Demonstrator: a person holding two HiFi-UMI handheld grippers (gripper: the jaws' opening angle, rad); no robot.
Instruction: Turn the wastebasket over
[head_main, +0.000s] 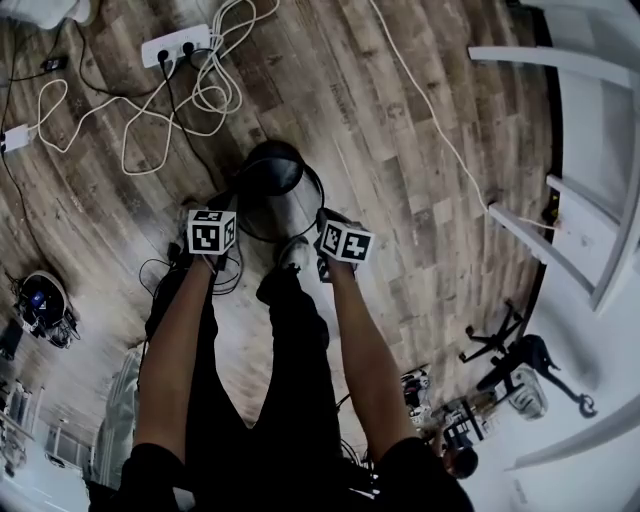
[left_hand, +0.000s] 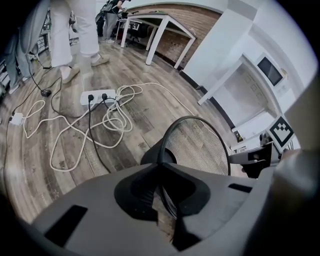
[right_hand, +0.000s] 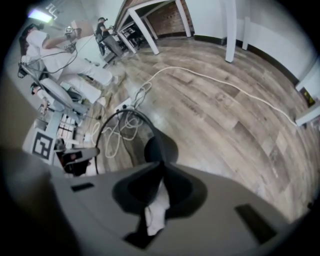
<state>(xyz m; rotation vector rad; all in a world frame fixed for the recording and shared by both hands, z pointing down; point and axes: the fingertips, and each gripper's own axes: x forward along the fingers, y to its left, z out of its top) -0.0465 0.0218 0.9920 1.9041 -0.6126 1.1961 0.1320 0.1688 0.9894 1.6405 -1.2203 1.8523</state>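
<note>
Here, the left hand-held gripper (left_hand: 161, 167) and the right hand-held gripper (right_hand: 161, 165) are each closed tight on the wastebasket (head_main: 272, 170), pinching opposite sides of its wire rim (left_hand: 172, 131), likely so both wrists can roll it over together. It is tipped just ahead of the person's legs (head_main: 290, 330), mouth toward them and base pointing away. Beyond, cables (head_main: 190, 110) loop on the floor (head_main: 400, 150), well apart.

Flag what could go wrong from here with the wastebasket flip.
1. Both left tongs and right tongs pinch only the thin wire rim of the wastebasket; it could slip or swing out while turning.
2. The cables and power strip lie close on the floor; it may snag them when set down.
</note>
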